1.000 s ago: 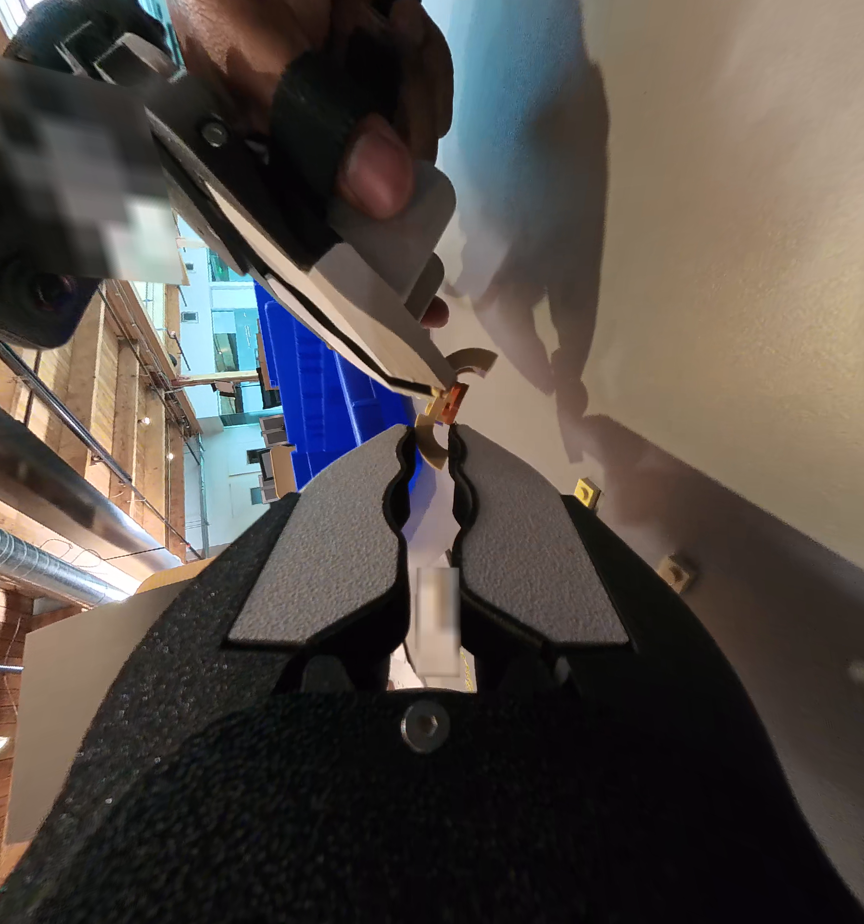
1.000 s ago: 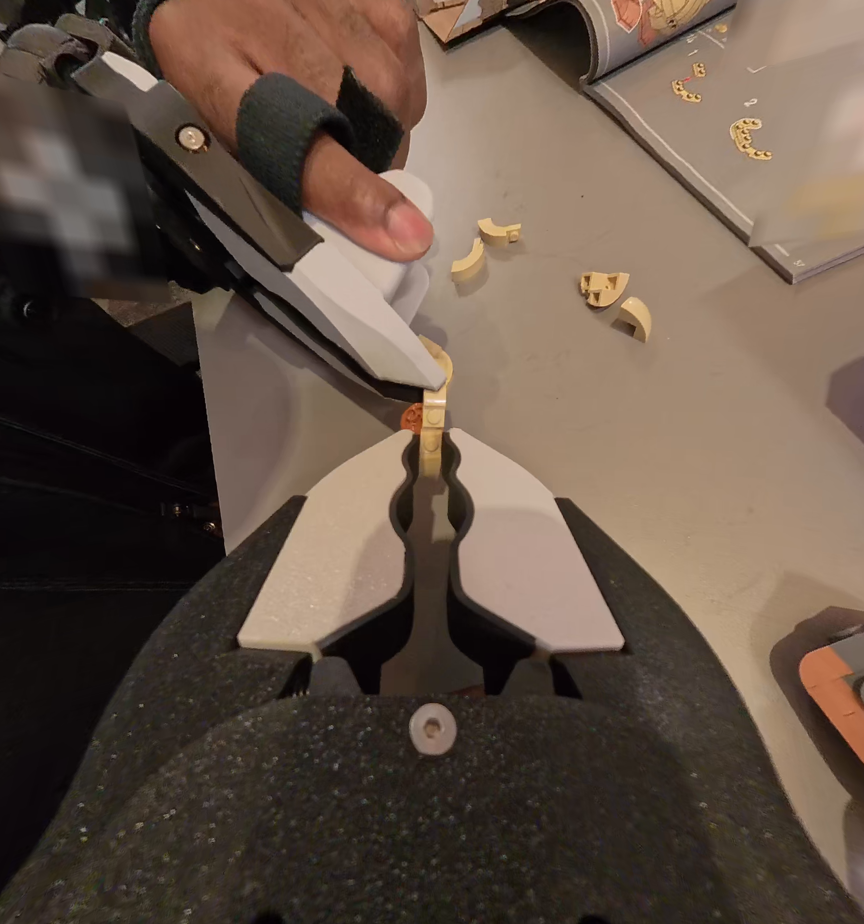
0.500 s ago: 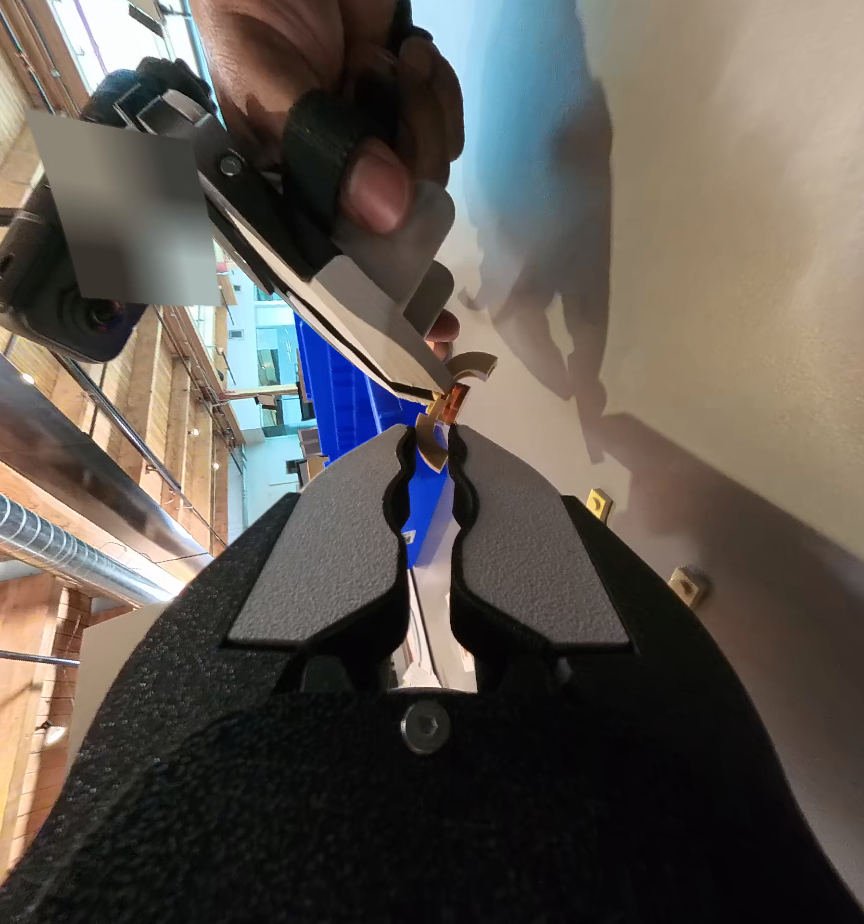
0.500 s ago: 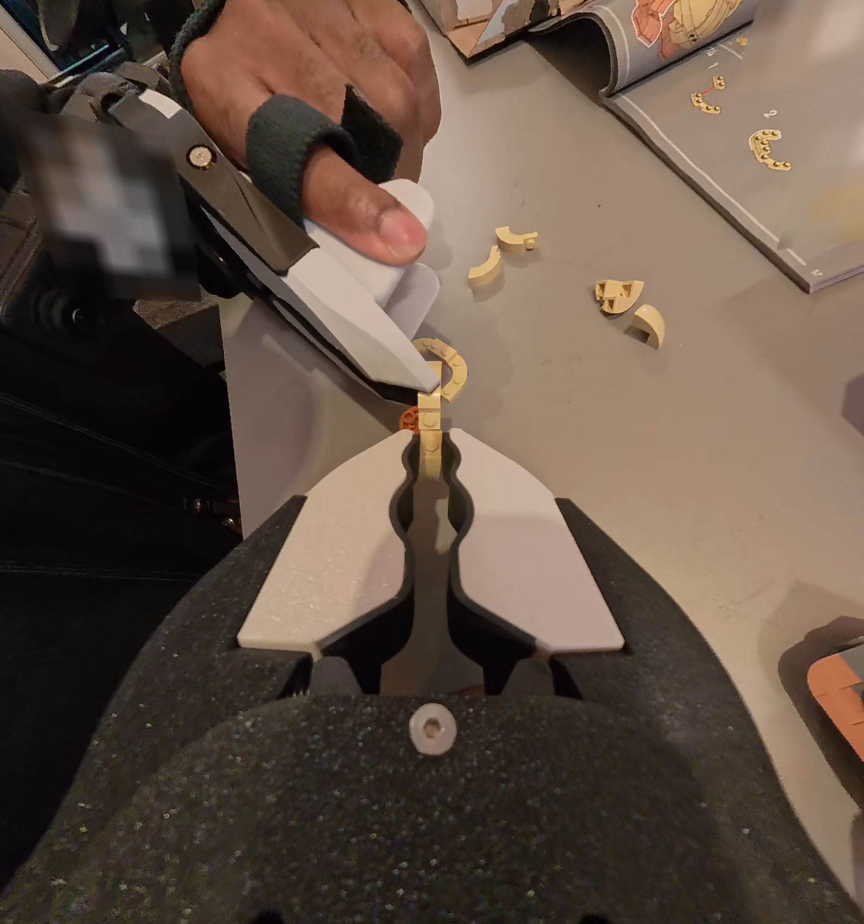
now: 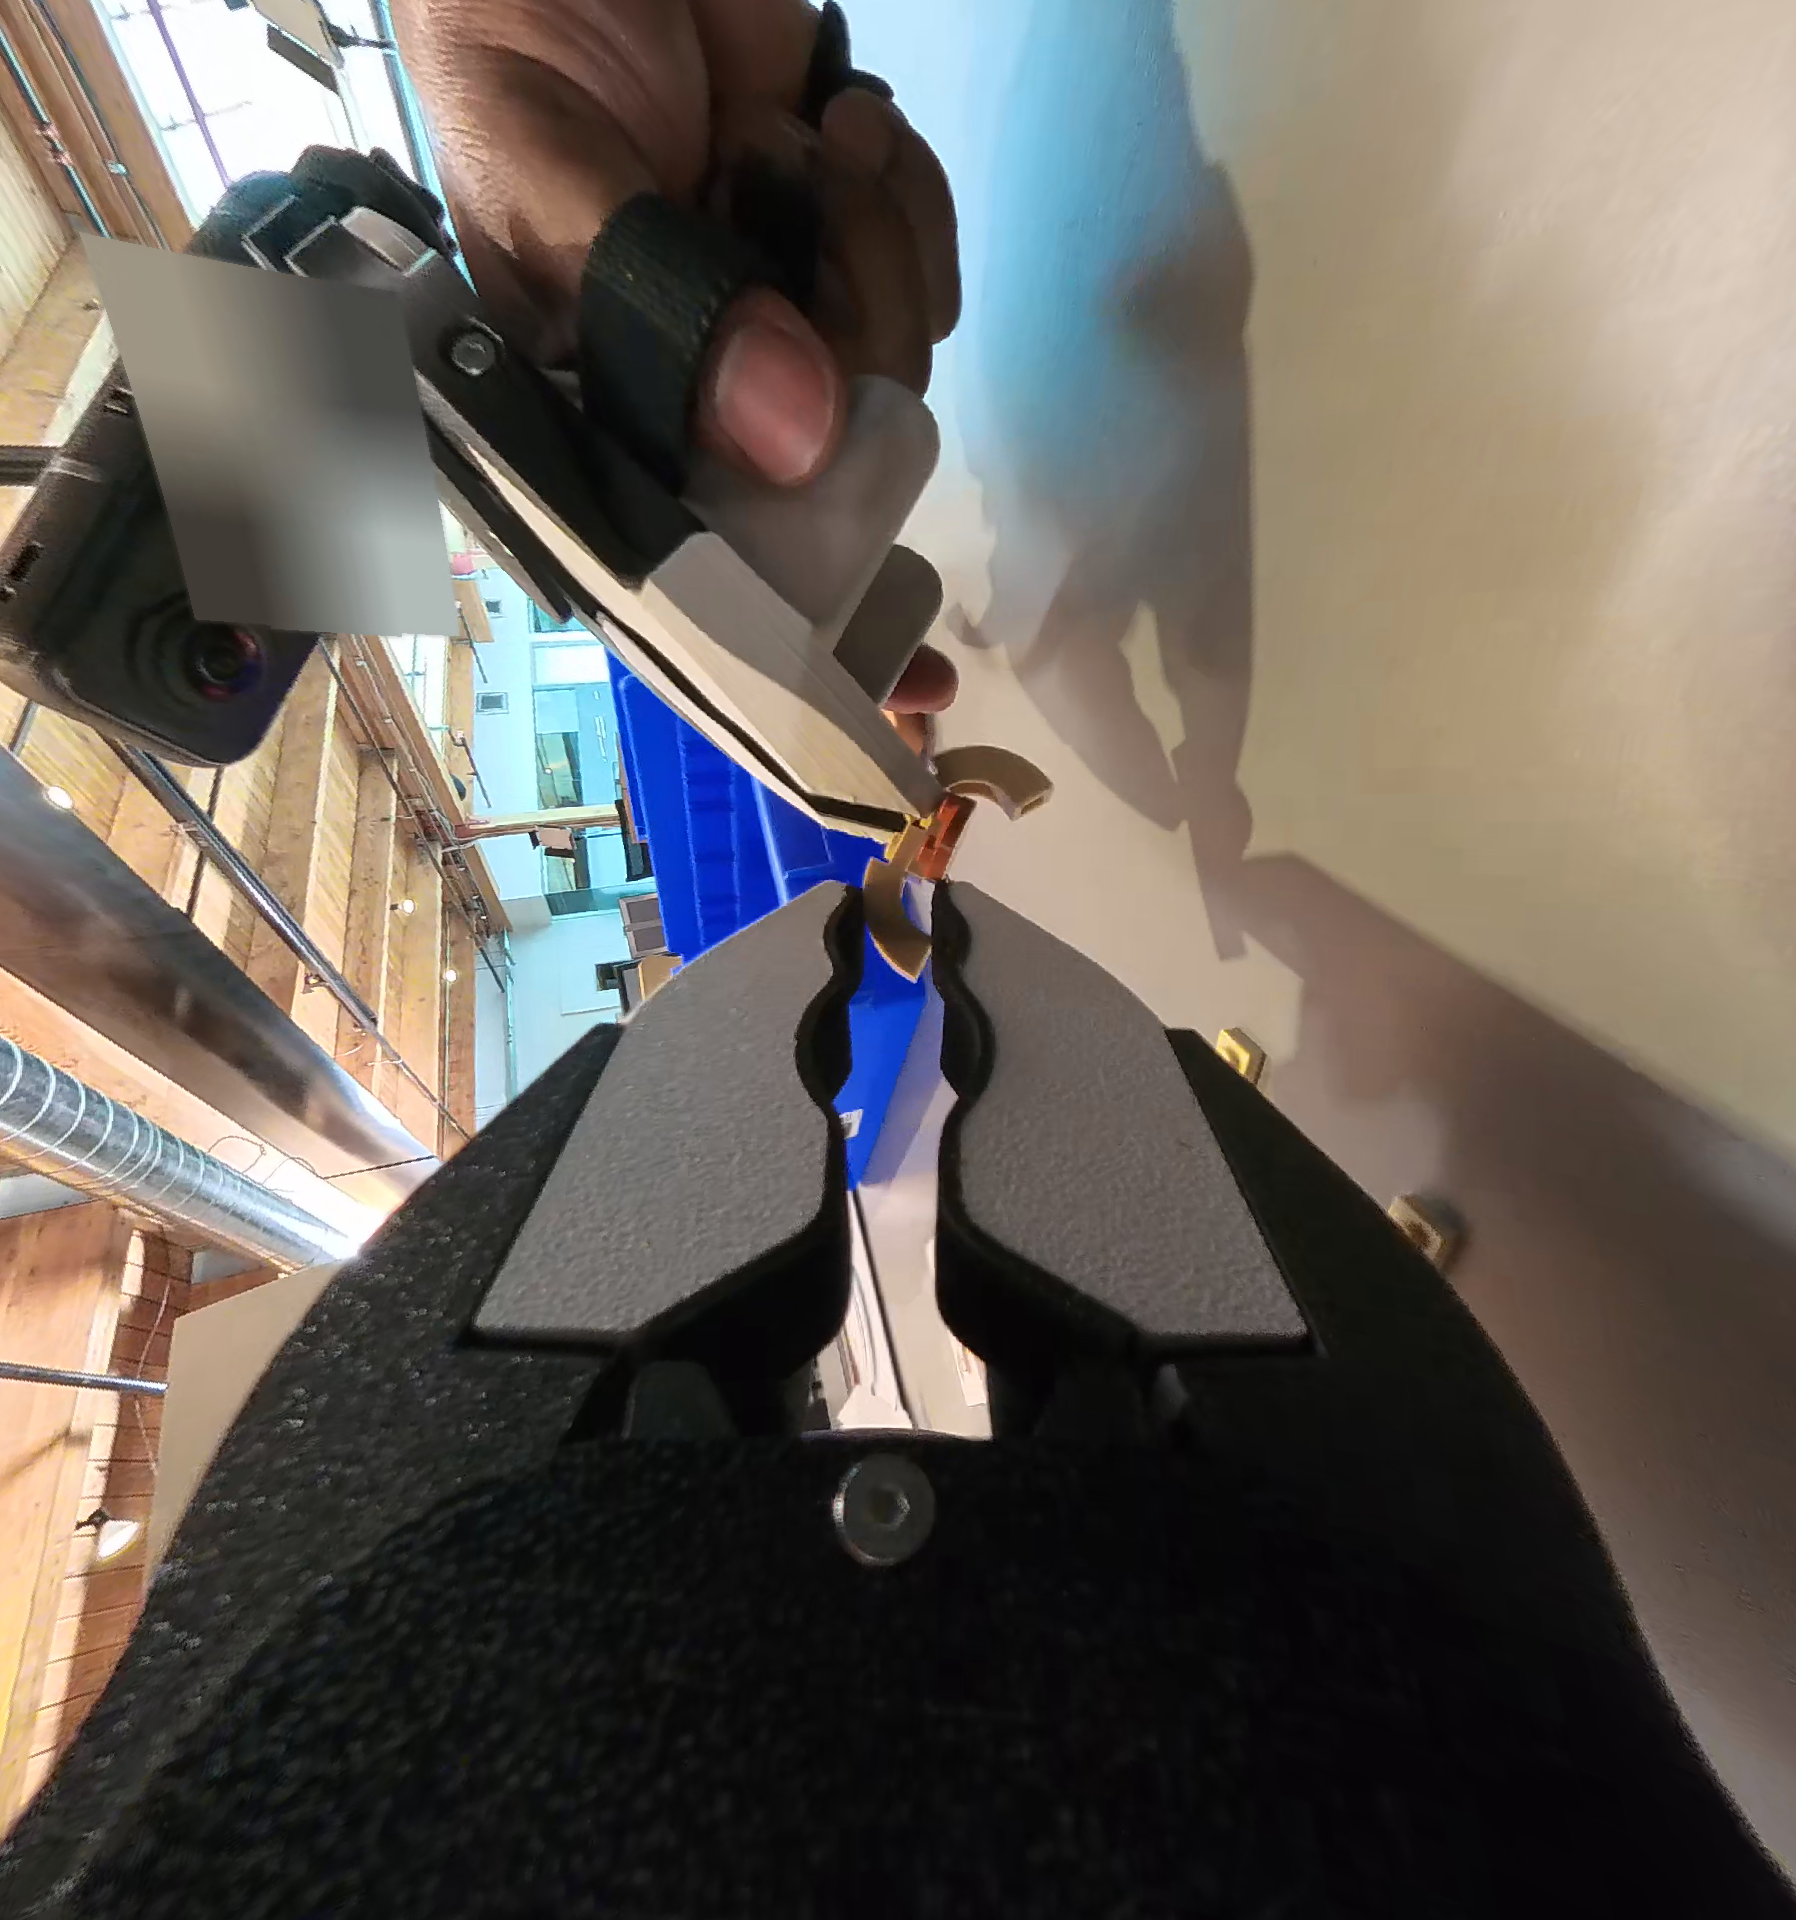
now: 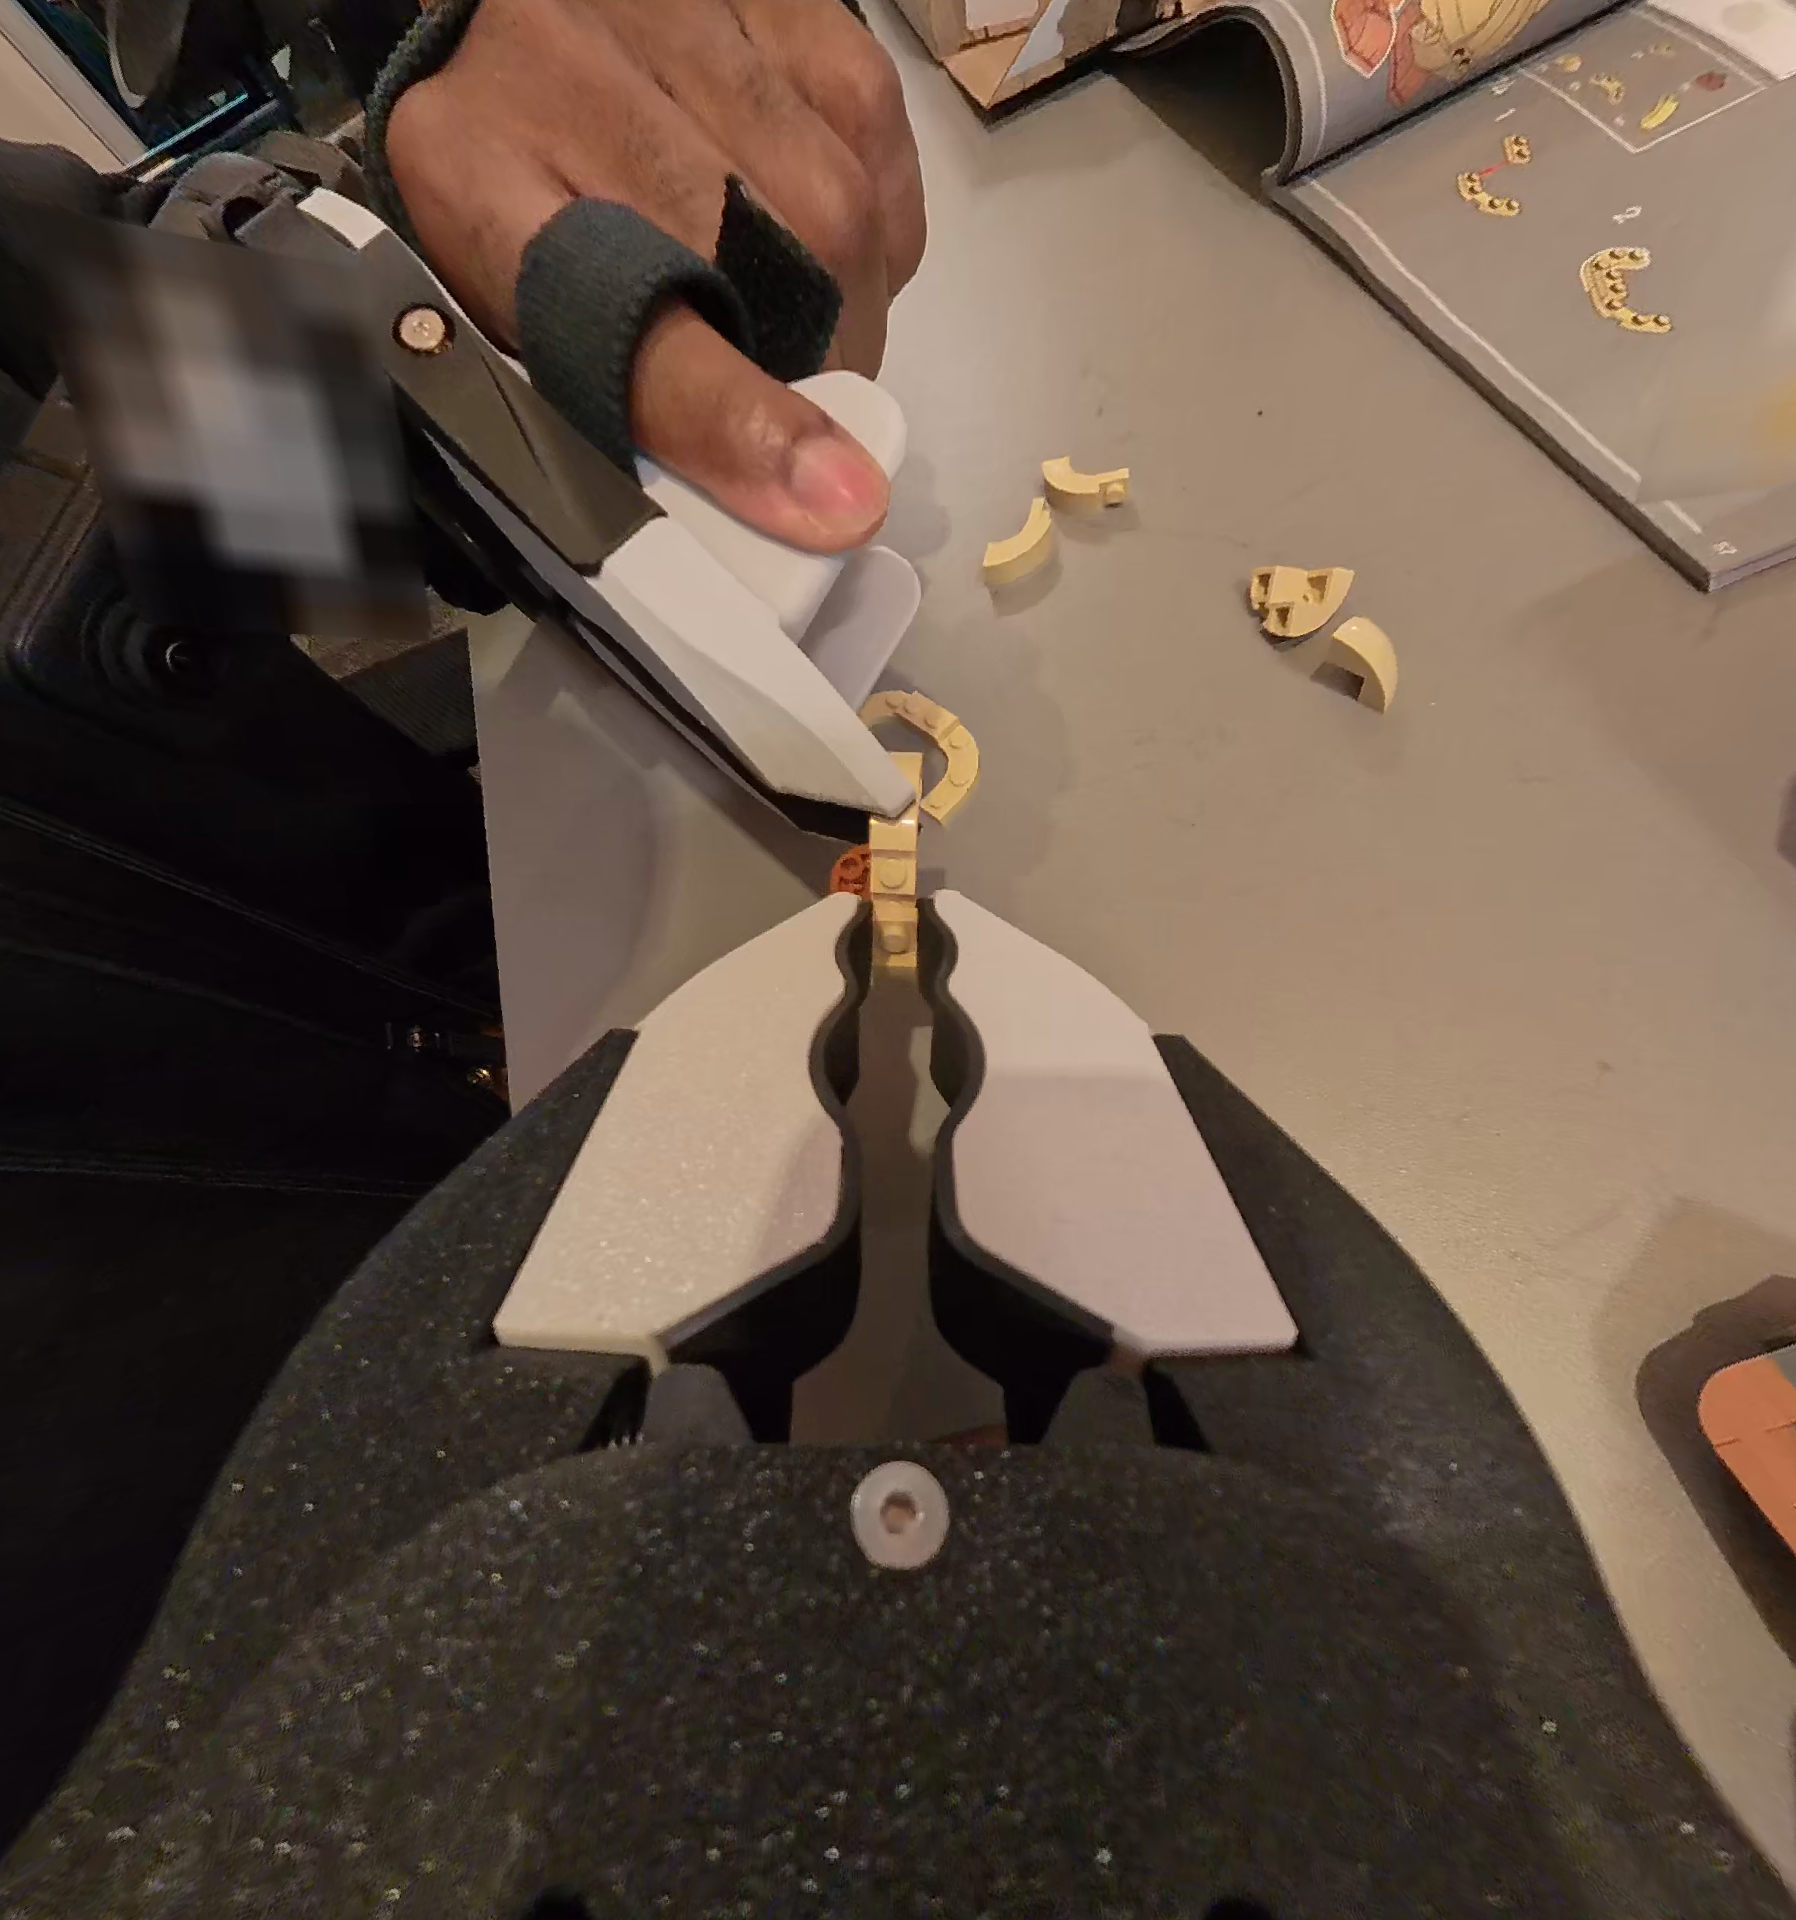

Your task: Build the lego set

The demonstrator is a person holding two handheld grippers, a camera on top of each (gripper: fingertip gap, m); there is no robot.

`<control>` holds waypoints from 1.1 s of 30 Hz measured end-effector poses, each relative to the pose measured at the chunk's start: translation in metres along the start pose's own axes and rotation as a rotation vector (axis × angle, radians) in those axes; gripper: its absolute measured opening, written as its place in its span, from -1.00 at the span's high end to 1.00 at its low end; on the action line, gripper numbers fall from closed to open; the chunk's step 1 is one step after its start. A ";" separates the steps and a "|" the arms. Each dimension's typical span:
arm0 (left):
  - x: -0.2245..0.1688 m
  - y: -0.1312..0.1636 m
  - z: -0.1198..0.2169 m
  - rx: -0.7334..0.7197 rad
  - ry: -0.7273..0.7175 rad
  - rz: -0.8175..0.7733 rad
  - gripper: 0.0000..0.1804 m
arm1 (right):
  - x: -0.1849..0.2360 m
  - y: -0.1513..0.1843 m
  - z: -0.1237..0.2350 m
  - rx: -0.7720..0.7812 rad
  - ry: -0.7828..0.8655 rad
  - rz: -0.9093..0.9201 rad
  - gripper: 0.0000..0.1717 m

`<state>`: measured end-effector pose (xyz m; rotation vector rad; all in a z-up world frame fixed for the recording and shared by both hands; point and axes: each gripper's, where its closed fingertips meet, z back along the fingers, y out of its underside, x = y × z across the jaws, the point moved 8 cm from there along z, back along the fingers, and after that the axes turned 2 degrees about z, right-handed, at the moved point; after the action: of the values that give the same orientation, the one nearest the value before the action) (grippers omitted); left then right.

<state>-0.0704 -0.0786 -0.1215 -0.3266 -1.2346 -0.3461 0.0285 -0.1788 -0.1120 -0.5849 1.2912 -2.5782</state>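
A tan curved brick assembly (image 6: 894,883) with a small orange piece (image 6: 850,868) on it hangs above the grey table (image 6: 1289,1039), between both grippers. My right gripper (image 6: 894,914) is shut on its near end, which stands edge-on between the pads. The left gripper (image 6: 889,808) comes in from the upper left, its tip shut on the assembly where the studded arc (image 6: 951,753) curls off. In the left wrist view my left gripper (image 5: 899,904) grips a tan arc (image 5: 896,928). The right gripper's tip (image 5: 909,816) meets it by the orange piece (image 5: 941,836).
Loose tan curved pieces (image 6: 1019,540) (image 6: 1299,597) (image 6: 1361,660) lie on the table beyond the grippers. An open instruction booklet (image 6: 1496,260) lies at the far right. An orange and grey build (image 6: 1777,1423) sits at the right edge. The table edge (image 6: 489,831) runs at left. A blue bin (image 5: 707,831) stands behind.
Both grippers stay shut on the assembly. The left gripper has shifted a little in the right wrist view, so the studded arc now shows beyond its tip.
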 end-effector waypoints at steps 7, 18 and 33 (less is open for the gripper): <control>0.001 -0.001 0.000 -0.005 -0.014 -0.008 0.87 | 0.001 0.000 0.000 -0.014 -0.015 0.000 0.91; -0.002 -0.003 -0.002 -0.004 -0.017 -0.030 0.87 | 0.004 0.000 -0.001 -0.019 0.019 0.035 0.92; 0.004 -0.001 -0.002 0.018 -0.066 0.063 0.84 | 0.004 -0.003 -0.002 -0.073 0.086 0.096 0.92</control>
<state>-0.0677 -0.0808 -0.1184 -0.3627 -1.2883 -0.2713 0.0239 -0.1765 -0.1095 -0.4174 1.4096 -2.5119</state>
